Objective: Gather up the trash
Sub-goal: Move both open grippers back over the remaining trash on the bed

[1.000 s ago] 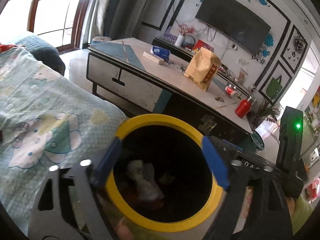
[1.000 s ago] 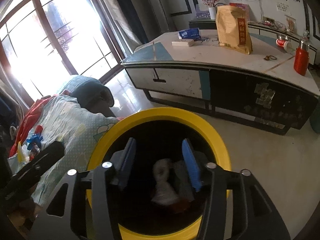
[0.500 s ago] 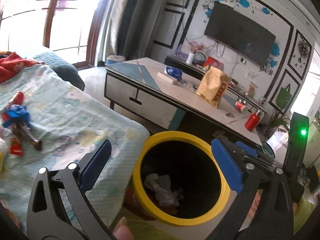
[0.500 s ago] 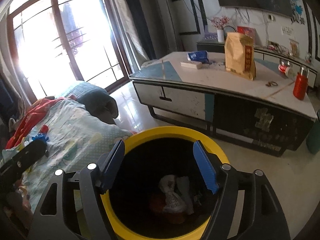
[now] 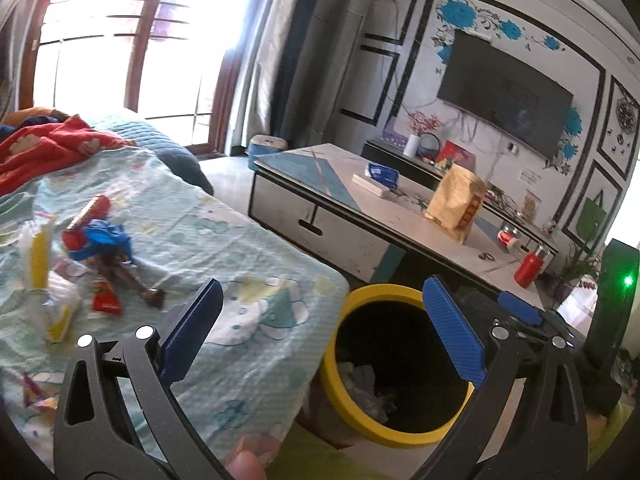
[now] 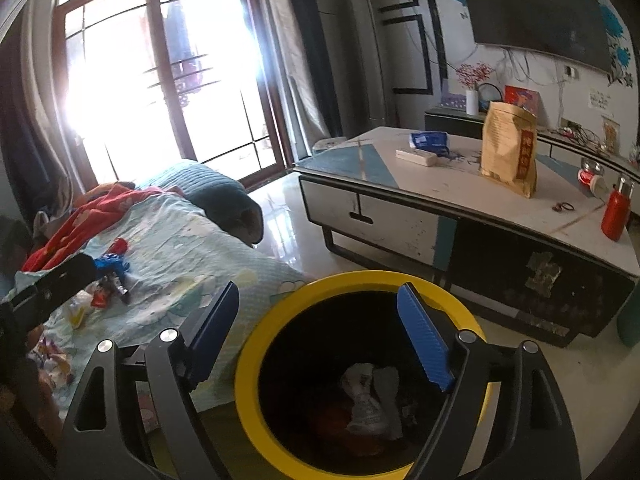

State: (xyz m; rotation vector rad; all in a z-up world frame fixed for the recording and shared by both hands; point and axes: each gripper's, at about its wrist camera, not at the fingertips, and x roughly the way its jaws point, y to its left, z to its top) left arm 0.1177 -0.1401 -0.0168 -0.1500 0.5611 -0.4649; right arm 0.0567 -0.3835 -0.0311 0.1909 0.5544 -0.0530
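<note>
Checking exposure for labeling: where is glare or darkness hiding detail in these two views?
Left wrist view: window blown white; wrappers on the bedspread slightly blurred. Right wrist view: window glare washes out the panes; bin interior dark, trash dim.

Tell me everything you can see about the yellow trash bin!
The yellow trash bin is round, with a thick bright yellow rim that looks like plastic and a dark inside. It stands upright and open, with no lid, on the floor next to the blanket-covered bed. Crumpled white paper trash and something reddish lie at the bottom. The open right gripper hovers over its mouth without touching it.
</note>
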